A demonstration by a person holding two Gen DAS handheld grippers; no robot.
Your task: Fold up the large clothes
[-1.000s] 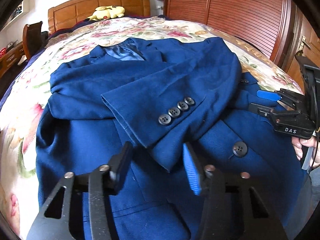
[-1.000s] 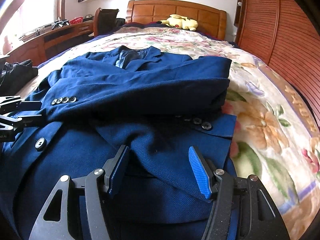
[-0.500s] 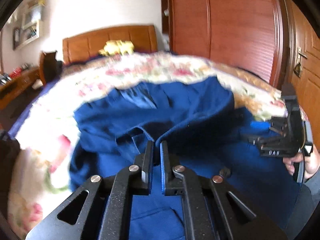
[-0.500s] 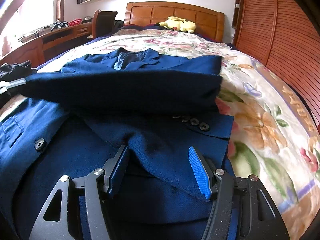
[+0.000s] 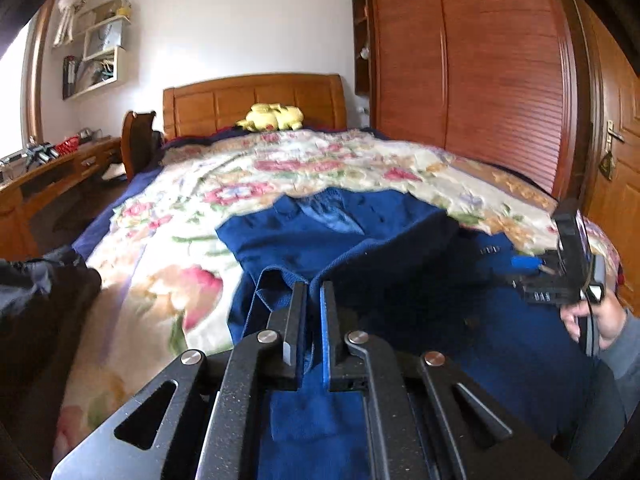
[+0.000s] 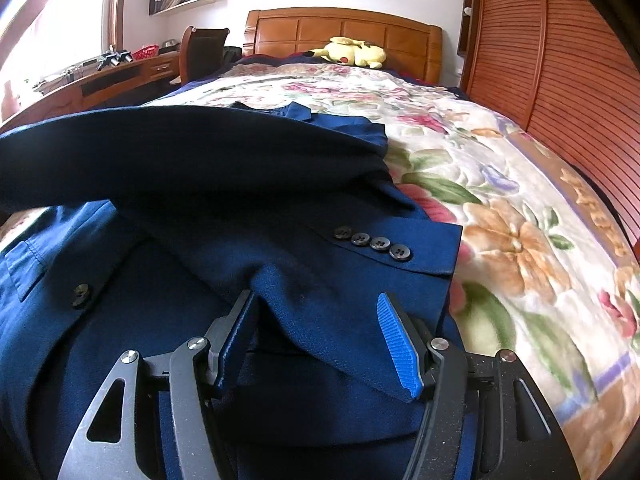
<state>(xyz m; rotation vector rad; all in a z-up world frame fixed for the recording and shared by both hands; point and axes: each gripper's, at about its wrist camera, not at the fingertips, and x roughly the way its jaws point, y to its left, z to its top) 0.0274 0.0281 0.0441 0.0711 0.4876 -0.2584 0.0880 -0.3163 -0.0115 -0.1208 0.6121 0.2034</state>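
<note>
A navy blue suit jacket (image 5: 360,240) lies on the flowered bed. My left gripper (image 5: 313,292) is shut on the cuff end of one sleeve and holds it lifted above the jacket. In the right wrist view that sleeve (image 6: 180,156) spans across the jacket body in the air. My right gripper (image 6: 320,312) is open, low over the other sleeve (image 6: 360,264) with its row of buttons, near the jacket's right edge. It also shows in the left wrist view (image 5: 560,276), held by a hand.
The flowered bedspread (image 6: 500,220) extends right and back to a wooden headboard (image 5: 256,100) with a yellow plush toy (image 6: 352,52). A wooden wardrobe (image 5: 480,80) stands on the right, a desk (image 6: 100,80) and chair on the left. A dark bag (image 5: 36,292) lies at the left.
My left gripper shut on the sleeve cuff and lifted it up and to the left, raising the sleeve off the jacket. My right gripper stayed open and barely moved.
</note>
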